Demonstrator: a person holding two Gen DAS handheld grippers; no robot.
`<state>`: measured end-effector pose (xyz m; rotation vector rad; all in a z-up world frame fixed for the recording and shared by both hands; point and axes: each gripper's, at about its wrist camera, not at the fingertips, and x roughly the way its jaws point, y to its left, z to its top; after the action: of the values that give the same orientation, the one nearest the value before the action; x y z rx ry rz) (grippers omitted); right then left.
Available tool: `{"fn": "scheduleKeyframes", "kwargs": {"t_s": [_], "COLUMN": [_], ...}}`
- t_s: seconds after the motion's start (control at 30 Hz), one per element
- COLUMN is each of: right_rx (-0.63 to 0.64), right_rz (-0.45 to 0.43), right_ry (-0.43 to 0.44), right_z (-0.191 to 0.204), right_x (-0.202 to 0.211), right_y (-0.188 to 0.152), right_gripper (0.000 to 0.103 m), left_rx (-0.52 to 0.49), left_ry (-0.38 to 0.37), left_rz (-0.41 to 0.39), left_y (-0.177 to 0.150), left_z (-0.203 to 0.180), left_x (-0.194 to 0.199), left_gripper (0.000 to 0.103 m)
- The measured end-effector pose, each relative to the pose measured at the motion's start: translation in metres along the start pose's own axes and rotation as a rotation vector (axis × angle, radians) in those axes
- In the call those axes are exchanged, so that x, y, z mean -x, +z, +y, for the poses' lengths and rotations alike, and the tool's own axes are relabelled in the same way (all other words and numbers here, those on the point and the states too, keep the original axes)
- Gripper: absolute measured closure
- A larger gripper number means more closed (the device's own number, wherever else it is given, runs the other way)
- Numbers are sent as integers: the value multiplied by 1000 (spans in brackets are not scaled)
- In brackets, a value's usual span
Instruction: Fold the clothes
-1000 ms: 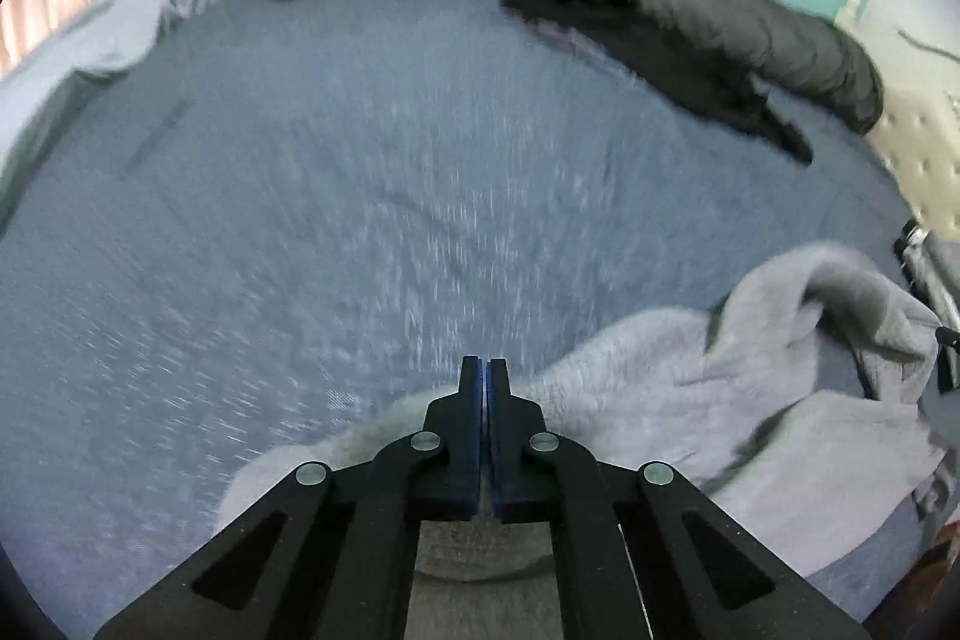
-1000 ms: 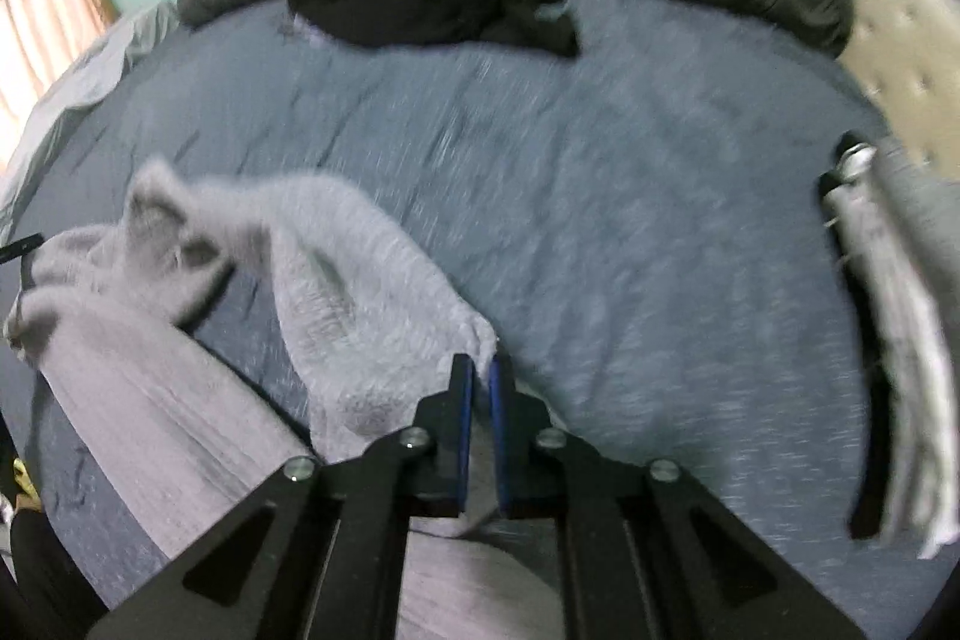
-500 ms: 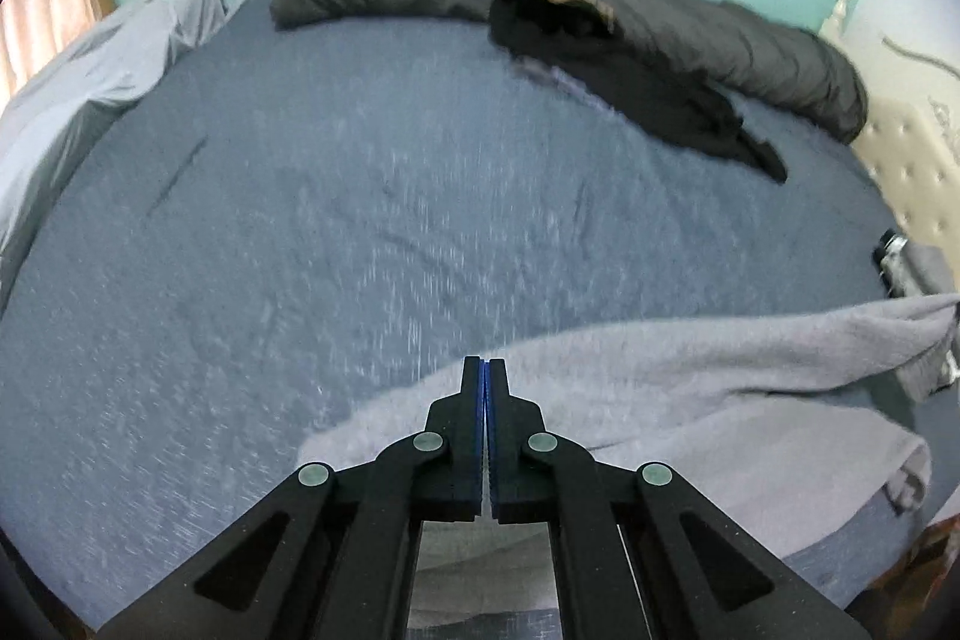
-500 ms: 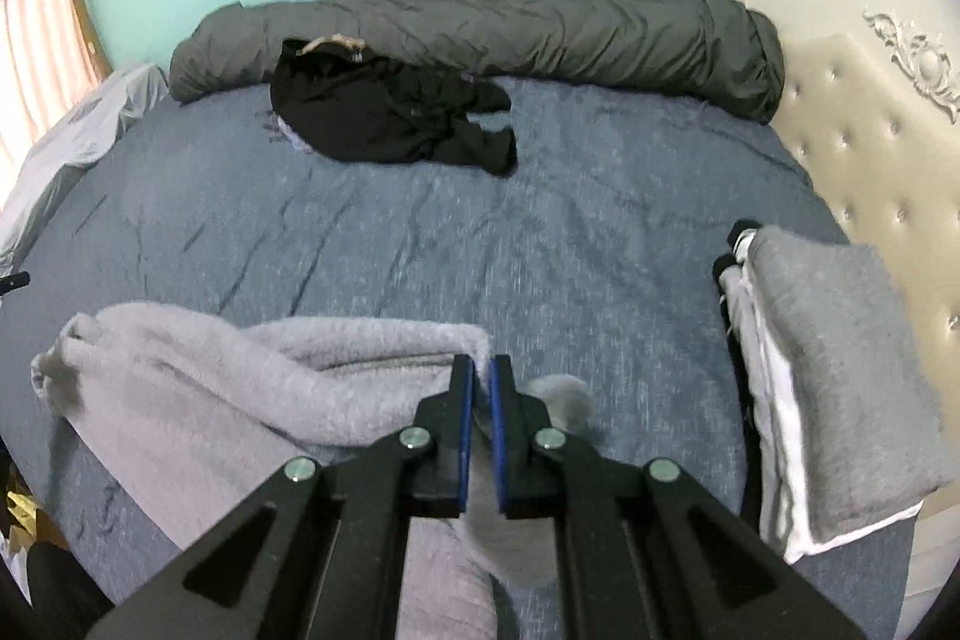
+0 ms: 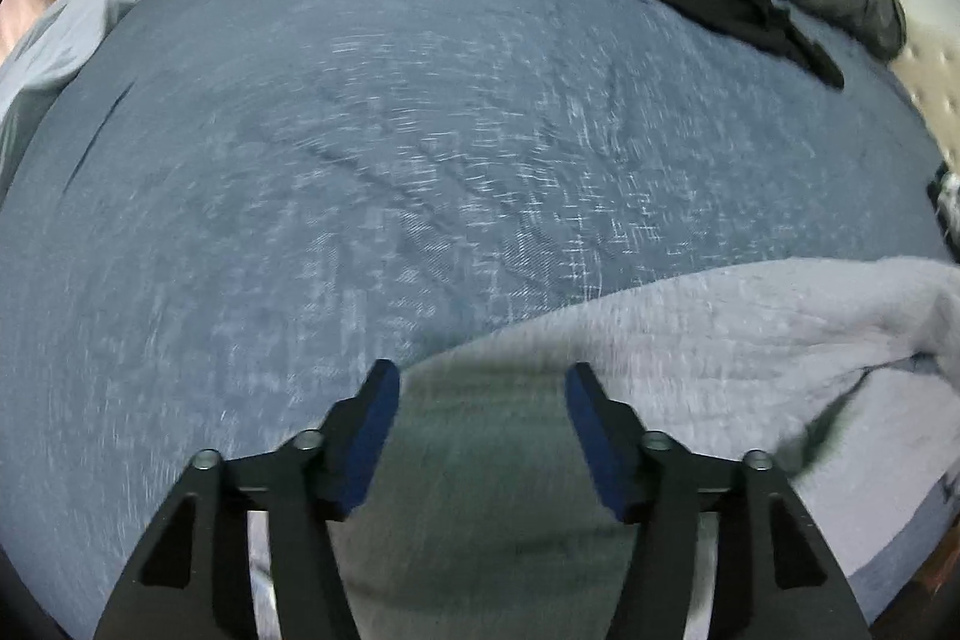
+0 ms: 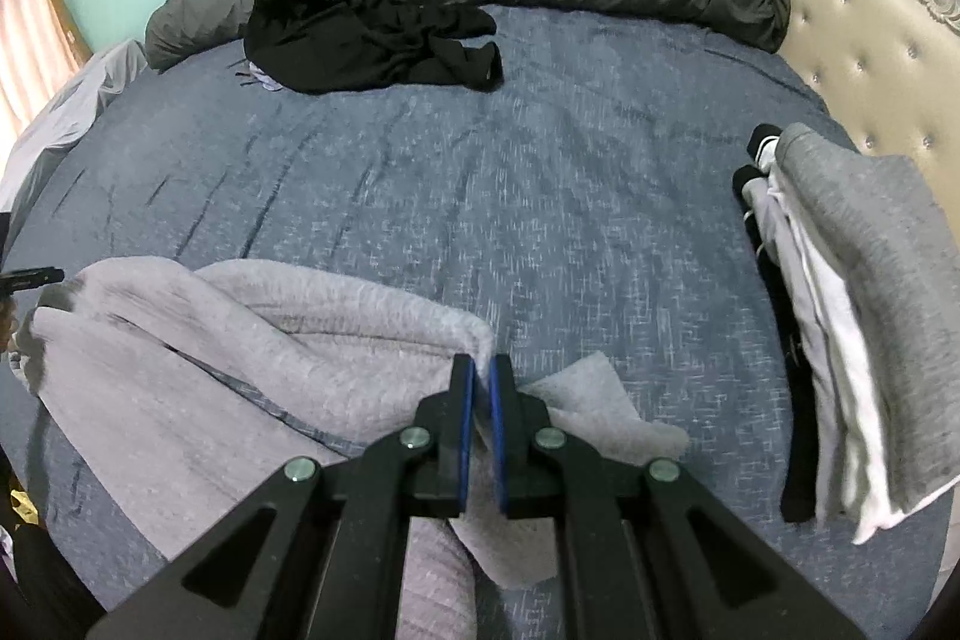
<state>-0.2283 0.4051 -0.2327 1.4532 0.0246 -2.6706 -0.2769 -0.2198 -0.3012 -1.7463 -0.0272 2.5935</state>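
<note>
Pinching the rumpled grey garment with your right hand-held gripper, left hand-held gripper spread, you are folding beside a folded stack at the bed's right edge.

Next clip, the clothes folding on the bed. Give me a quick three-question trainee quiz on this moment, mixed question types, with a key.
1. True or false: the left gripper is clamped on the light grey fleece garment.
2. Multiple choice: what is the right gripper doing? A) hanging open above bare bedding B) shut on an edge of the fleece garment C) gripping the black garment
3. Short answer: where does the stack of folded clothes lie relative to the right gripper, and what is it near?

Key:
1. False; its jaws stand wide apart with the fabric beneath them.
2. B
3. To its right, near the tufted headboard.
</note>
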Motion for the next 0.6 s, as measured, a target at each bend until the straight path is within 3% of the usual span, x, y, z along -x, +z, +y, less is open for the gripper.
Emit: {"fn": "scheduleKeyframes", "kwargs": {"t_s": [0.2,0.23,0.27,0.37,0.4,0.6], "right_rx": [11,18,24,25,21,8], "right_rz": [11,12,13,10,8,-35], "right_ry": [17,18,19,25,26,30], "right_z": [1,2,3,3,3,2], "right_x": [-11,-12,-13,-13,-12,10], "right_y": [-4,-4,-5,-5,-5,0], "right_gripper": [98,98,98,98,98,98], "left_rx": [-49,-57,-65,-89,-94,-126], "left_ry": [25,20,13,8,6,1], "left_rz": [53,52,51,51,48,-26], "left_y": [1,-2,-5,-12,-14,-20], "left_z": [-12,-14,-15,-18,-19,-24], "left_x": [-32,-34,-34,-32,-29,12], "left_gripper": [39,43,58,89,95,100]}}
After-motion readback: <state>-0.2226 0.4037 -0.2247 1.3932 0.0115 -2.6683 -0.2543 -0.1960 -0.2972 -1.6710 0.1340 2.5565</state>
